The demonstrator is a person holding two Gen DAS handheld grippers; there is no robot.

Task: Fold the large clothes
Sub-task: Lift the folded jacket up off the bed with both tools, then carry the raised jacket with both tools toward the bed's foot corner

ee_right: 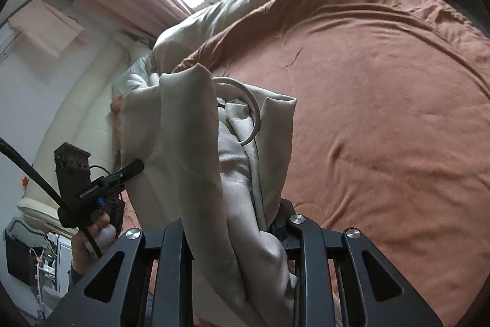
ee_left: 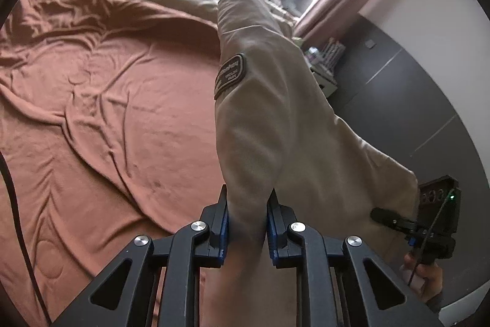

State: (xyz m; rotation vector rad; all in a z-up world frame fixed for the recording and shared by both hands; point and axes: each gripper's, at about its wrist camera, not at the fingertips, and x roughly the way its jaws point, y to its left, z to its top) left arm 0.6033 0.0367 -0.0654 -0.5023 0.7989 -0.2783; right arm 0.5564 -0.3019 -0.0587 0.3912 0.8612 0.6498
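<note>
You are holding the tan jacket (ee_left: 269, 124) up over the bed (ee_left: 107, 100). Your left claw (ee_left: 248, 222) and right claw (ee_right: 232, 222) are each pinching its cloth, letting it hang straight for folding.

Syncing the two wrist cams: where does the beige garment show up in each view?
Left wrist: beige garment rises from bottom centre, clamped in the left tool, dark sleeve patch facing the camera.
Right wrist: beige garment hangs centre-left, bunched in the right tool, with a pale ring near its top.
Shared landmark: rust-brown bedspread behind it in both.
</note>
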